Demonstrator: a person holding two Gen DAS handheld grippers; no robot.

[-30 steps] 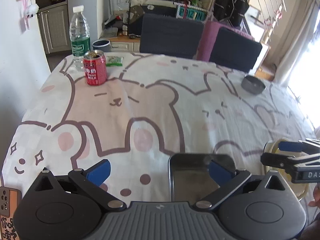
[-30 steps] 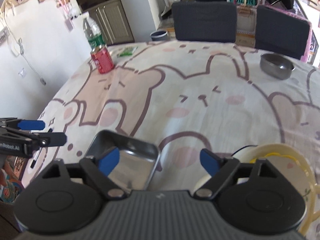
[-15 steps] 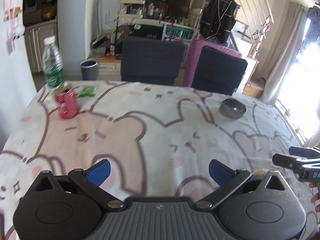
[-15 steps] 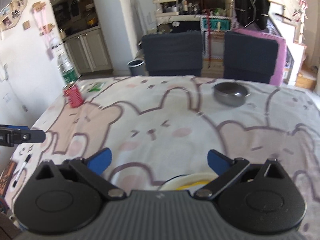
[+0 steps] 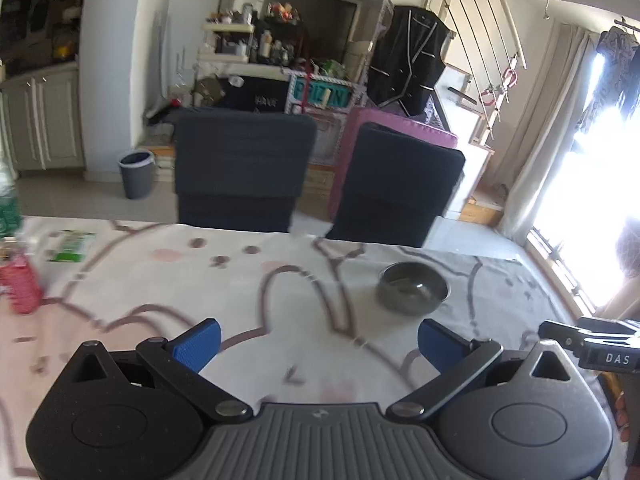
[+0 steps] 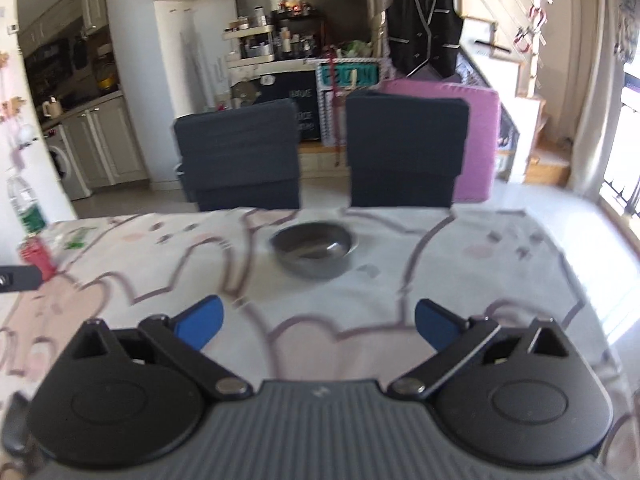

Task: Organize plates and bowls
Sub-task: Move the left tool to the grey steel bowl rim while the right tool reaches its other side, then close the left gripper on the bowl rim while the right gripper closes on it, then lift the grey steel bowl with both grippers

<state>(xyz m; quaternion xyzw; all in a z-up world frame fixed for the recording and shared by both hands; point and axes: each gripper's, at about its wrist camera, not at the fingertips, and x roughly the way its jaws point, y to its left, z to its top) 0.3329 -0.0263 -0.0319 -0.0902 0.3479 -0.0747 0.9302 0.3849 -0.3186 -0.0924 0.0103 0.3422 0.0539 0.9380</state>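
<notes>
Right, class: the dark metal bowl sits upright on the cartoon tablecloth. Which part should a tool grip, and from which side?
Probably the near rim of the metal bowl. It sits upright, mouth up, with bare cloth around it, so one finger can go inside and one outside the thin wall. The right tool is open, empty and facing it, so coming from the near side and slightly above looks best.

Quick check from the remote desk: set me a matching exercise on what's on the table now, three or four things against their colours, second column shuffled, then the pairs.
Things:
1. metal bowl
2. drink can
3. two chairs behind the table
4. pads of the right hand-held gripper

Colours:
A. blue
B. red
C. dark grey, shiny
D. dark navy, nearly black

Pairs: 1-C, 2-B, 3-D, 4-A
</notes>
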